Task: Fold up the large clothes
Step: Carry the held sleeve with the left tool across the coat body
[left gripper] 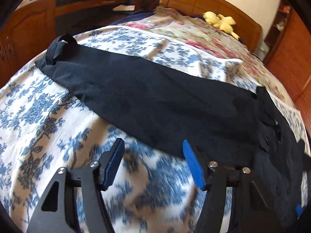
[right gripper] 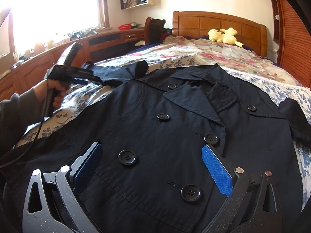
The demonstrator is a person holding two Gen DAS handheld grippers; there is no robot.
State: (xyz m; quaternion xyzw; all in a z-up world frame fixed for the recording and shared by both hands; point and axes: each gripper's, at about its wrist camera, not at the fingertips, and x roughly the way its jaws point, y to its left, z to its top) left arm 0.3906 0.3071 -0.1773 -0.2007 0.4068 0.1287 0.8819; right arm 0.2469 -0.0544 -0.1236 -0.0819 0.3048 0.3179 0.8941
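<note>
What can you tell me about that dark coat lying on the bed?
The coat is a dark navy double-breasted jacket of thin, slightly creased woven cloth, with wide lapels, a folded collar and large black buttons. It lies front up and buttoned on the blue floral bedspread. One sleeve stretches out straight to the side, its cuff at the far end; the other sleeve lies bent by the opposite shoulder. Nothing visibly grips it.
</note>
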